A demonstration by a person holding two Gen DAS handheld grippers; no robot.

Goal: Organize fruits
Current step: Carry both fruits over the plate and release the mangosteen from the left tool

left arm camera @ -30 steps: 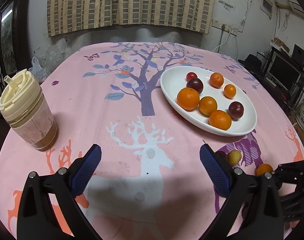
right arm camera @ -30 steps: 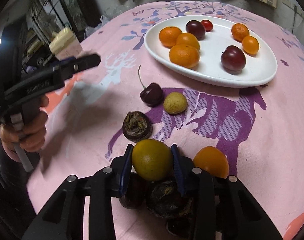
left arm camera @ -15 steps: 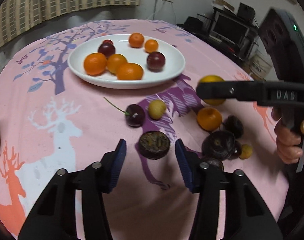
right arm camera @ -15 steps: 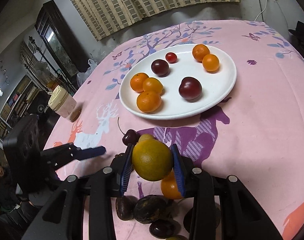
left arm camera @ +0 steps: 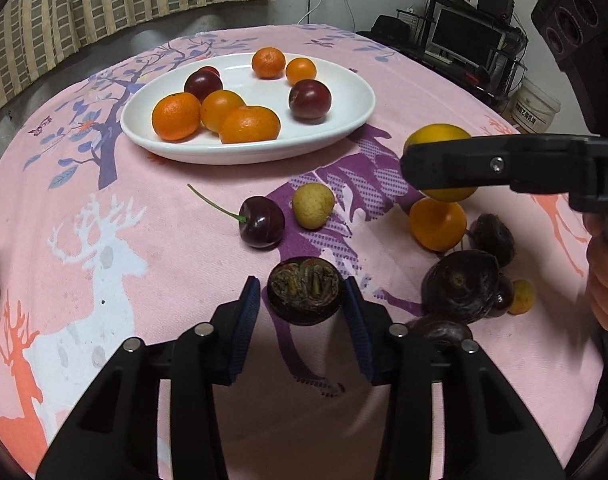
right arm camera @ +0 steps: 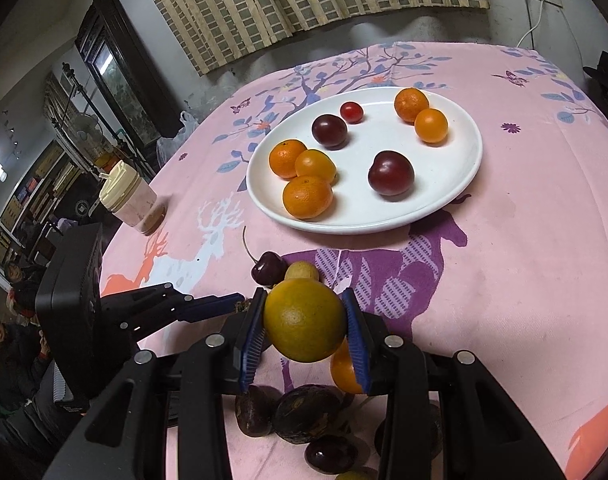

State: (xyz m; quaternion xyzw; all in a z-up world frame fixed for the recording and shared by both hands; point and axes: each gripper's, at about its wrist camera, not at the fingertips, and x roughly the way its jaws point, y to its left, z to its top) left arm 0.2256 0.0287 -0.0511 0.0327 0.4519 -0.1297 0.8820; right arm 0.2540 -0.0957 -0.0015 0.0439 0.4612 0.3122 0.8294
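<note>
Yellow-green citrus [right arm camera: 304, 320], pinched in the right gripper [right arm camera: 306, 330], has been lifted off the tablecloth [right arm camera: 524, 280] over the last second and now hangs short of the white plate [right arm camera: 464, 184]; the left gripper [left arm camera: 301, 312] has swung over and closed in, jaws spread around a dark shrivelled fruit [left arm camera: 305, 295], not yet touching. A cherry [left arm camera: 261, 222] and small yellow fruit [left arm camera: 312, 206] lie between it and the plate

Indoor light is dim and warm, falling from overhead. The pink tablecloth [left arm camera: 151, 208] is evenly lit ahead of the tongs, and a soft shadow pools beneath the left gripper [left arm camera: 302, 300]. Small highlights glint on the white plate [right arm camera: 460, 184] and on the cherry [left arm camera: 262, 222]. Strong fisheye bending curves the table's far side, with black vignetting in the corners. Focus is sharp mid-frame; the room behind the table is dark and murky.
</note>
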